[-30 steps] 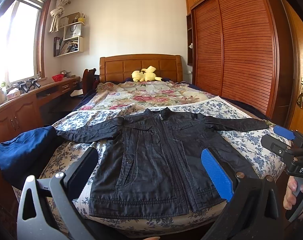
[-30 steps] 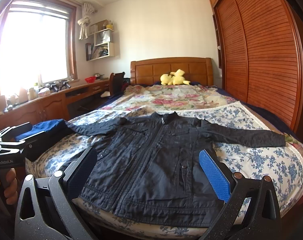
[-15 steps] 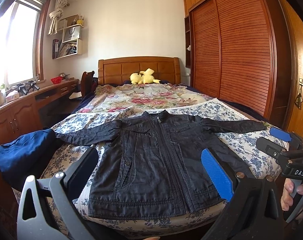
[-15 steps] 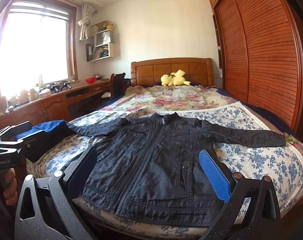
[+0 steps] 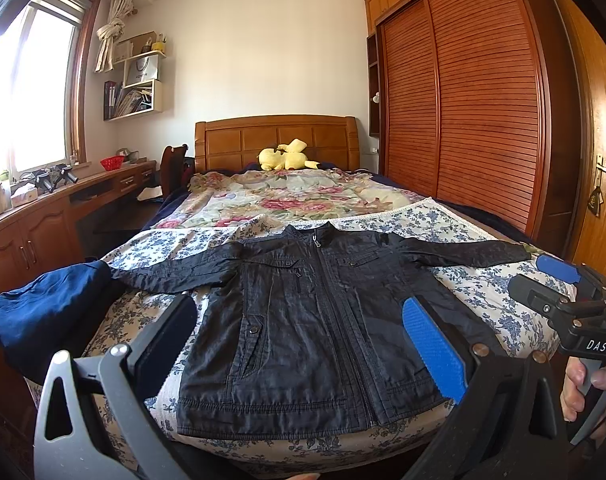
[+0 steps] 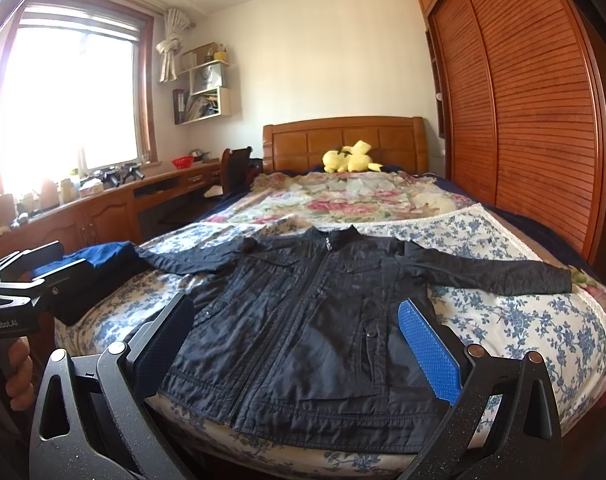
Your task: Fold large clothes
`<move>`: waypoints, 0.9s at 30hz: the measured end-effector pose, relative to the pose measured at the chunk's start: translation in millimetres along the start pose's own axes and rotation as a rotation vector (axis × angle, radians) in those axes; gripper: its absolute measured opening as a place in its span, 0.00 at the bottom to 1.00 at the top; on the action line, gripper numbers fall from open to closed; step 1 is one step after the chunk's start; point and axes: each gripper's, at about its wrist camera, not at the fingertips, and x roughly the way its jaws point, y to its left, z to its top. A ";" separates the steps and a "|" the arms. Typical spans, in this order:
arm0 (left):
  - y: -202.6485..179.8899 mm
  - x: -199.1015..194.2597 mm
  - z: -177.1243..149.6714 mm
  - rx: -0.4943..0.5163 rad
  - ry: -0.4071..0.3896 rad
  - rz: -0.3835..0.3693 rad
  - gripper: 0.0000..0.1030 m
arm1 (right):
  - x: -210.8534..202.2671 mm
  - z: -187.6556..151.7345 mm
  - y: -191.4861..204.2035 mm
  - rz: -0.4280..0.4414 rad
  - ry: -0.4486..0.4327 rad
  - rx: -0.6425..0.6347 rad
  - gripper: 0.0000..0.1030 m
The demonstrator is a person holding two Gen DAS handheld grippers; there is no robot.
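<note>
A black zip jacket point(image 5: 315, 320) lies flat, front up, on the foot of the bed, sleeves spread to both sides; it also shows in the right wrist view point(image 6: 315, 320). My left gripper point(image 5: 299, 344) is open and empty, held in front of the jacket's hem. My right gripper point(image 6: 299, 344) is open and empty, also in front of the hem. Each gripper shows in the other's view: the right one point(image 5: 559, 292) at the right edge, the left one point(image 6: 23, 280) at the left edge.
A blue-flowered sheet point(image 5: 483, 304) covers the bed's foot, a pink floral quilt point(image 5: 295, 196) lies beyond. A dark blue garment point(image 5: 43, 312) sits at the bed's left corner. A yellow plush point(image 5: 287, 156) rests at the headboard. A wooden desk point(image 5: 63, 220) runs left; wardrobe doors point(image 5: 463, 100) stand right.
Both views have shifted slightly; the left gripper has dropped or tilted a little, so the jacket sits somewhat lower in view. Both grippers stay open. The jacket has not moved.
</note>
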 end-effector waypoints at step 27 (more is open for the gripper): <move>-0.7 0.8 -0.5 -0.001 0.009 -0.004 1.00 | -2.9 -0.4 3.8 0.007 0.004 0.007 1.00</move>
